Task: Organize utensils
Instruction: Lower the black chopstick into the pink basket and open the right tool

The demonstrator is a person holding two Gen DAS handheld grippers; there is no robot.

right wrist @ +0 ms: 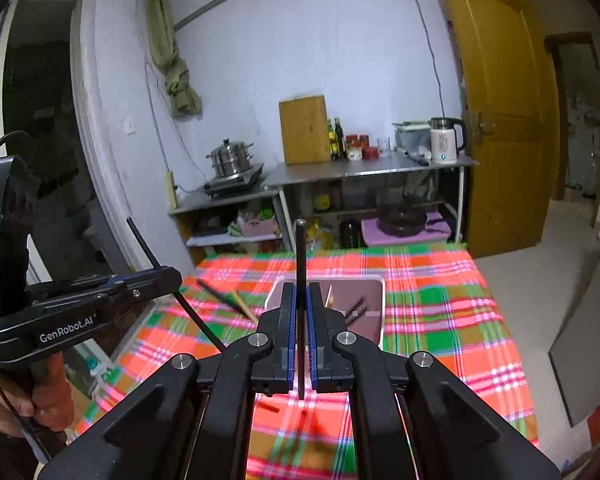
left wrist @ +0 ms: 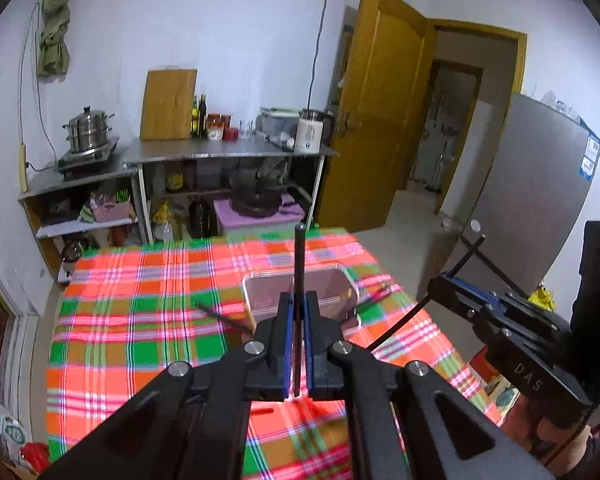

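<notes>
Left gripper and right gripper each pinch one thin black chopstick upright — either could pivot, missing the white rectangular tray.

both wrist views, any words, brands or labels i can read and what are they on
"GenRobot.AI": side of the left gripper, seen from the right wrist view.
"DAS": side of the right gripper, seen from the left wrist view.
Blue stickers on the fridge: too small to read.
Jar labels on the steel counter: too blurred to read.
</notes>
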